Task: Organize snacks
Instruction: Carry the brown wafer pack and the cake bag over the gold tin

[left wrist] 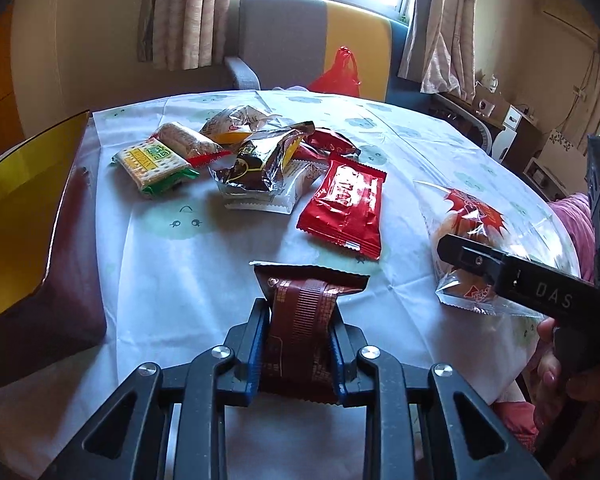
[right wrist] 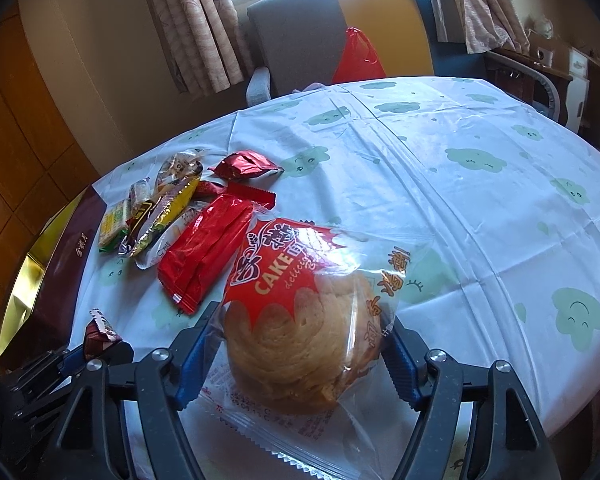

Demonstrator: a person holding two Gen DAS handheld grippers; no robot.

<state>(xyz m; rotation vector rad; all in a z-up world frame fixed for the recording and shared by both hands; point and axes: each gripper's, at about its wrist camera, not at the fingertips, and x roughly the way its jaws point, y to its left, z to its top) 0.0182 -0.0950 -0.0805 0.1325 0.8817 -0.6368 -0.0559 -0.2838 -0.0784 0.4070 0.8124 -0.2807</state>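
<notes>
Left gripper (left wrist: 300, 316) fingers clamped on brown packet (left wrist: 306, 312). Right gripper (right wrist: 300, 344) fingers grip cake bag (right wrist: 300, 344); red packet (right wrist: 204, 252) ahead-left on worktop (right wrist: 460, 208).

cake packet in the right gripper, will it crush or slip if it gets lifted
The cake packet probably crushes easily: the pastry looks flaky and layered. Its glossy, loose clear wrapper may slide against the right gripper. It likely lifts light.

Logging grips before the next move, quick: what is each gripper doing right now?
Left gripper: shut on the brown snack packet.
Right gripper: fingers on either side of the cake bag; a firm grip cannot be told.
</notes>
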